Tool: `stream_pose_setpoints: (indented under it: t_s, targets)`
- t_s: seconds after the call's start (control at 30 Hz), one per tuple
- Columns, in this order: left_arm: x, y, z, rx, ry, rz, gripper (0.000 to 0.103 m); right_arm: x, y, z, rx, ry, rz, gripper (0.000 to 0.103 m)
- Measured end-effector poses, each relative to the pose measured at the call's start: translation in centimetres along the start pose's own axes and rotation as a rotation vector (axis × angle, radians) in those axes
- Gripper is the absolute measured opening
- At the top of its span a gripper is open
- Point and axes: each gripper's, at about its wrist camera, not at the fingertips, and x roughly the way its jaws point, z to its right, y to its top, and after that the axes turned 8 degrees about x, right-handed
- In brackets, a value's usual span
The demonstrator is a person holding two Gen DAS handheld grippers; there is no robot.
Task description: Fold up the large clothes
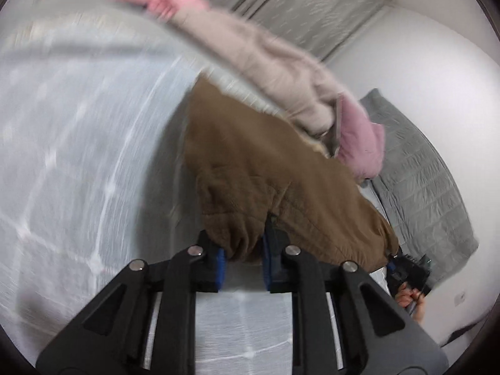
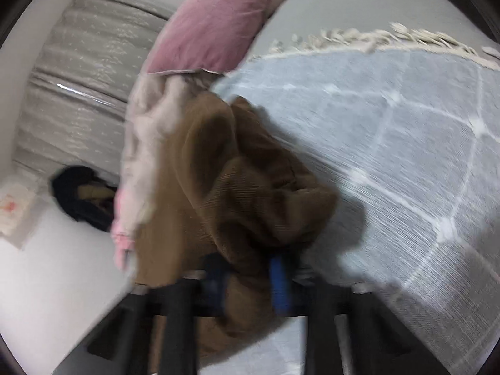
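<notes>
A brown fleece garment lies bunched on a pale blue blanket with white diamond lines. My left gripper is shut on the garment's near edge, with cloth pinched between the blue pads. At the garment's right corner, the right gripper holds another part of the edge, a hand behind it. In the right wrist view, the brown garment is crumpled and blurred, and my right gripper is shut on a fold of it.
A beige and pink garment stretches behind the brown one, also visible as beige and pink cloth. A grey pillow lies at the right. A dark bundle sits on the white surface. The blanket's fringe marks its far edge.
</notes>
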Motion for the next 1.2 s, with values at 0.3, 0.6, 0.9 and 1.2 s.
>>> stream_pose_setpoints:
  t_s: [0.3,0.6,0.9,1.2]
  targets:
    - [2.8,-2.5,-2.7,0.061,0.21,-0.193,0.051,0.8,1.5,5.7,0.186,-0.082,-0.113,0.041]
    - [2.4,-2.5,-1.8,0.285,0.204,-0.32,0.054,-0.5,2.0,5.2,0.169,-0.072,-0.086,0.053]
    - [5.1,-4.3,-1.3,0.362,0.19,-0.231,0.024,1.2,0.8,5.9,0.255,0.035,-0.172,0.058]
    - [3.8,-3.4,0.8,0.563,0.471,-0.093,0.001,-0.3,1.4,3.4,0.248,0.18,-0.113,0.017]
